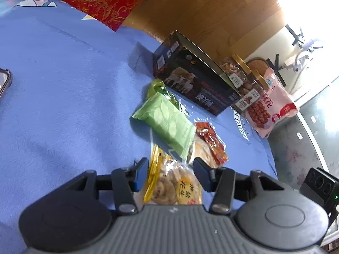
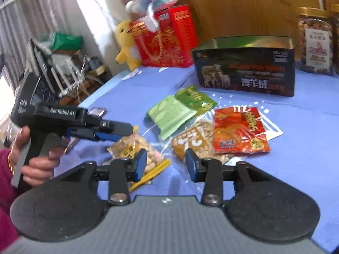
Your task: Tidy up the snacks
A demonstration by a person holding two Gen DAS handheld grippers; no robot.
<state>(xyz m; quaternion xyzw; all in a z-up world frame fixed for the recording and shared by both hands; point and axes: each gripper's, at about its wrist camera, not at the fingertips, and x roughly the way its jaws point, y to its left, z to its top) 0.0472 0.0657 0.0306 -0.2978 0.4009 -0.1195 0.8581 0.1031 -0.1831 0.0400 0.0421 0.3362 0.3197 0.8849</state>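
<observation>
The snacks lie loose on the blue cloth tabletop (image 1: 63,84), so most sorting is left. The left gripper (image 1: 170,174) has its fingers open around the crinkly peanut bag (image 1: 173,186) (maybe not touching yet). The right gripper (image 2: 166,165) is open and holds nothing. Farther off sit a soft green packet (image 2: 171,116), a shiny red packet (image 2: 239,131) and a hard dark box (image 2: 245,67).

Beyond the left gripper's fingertips, orange nut packet (image 1: 201,150) mostly buried under green packet (image 1: 169,122) and red packet (image 1: 211,144). Far left of that gripper, phone (image 1: 4,80) cut by the frame edge. Far right of the right gripper, nut jar (image 2: 315,42) label too blurred to read.
</observation>
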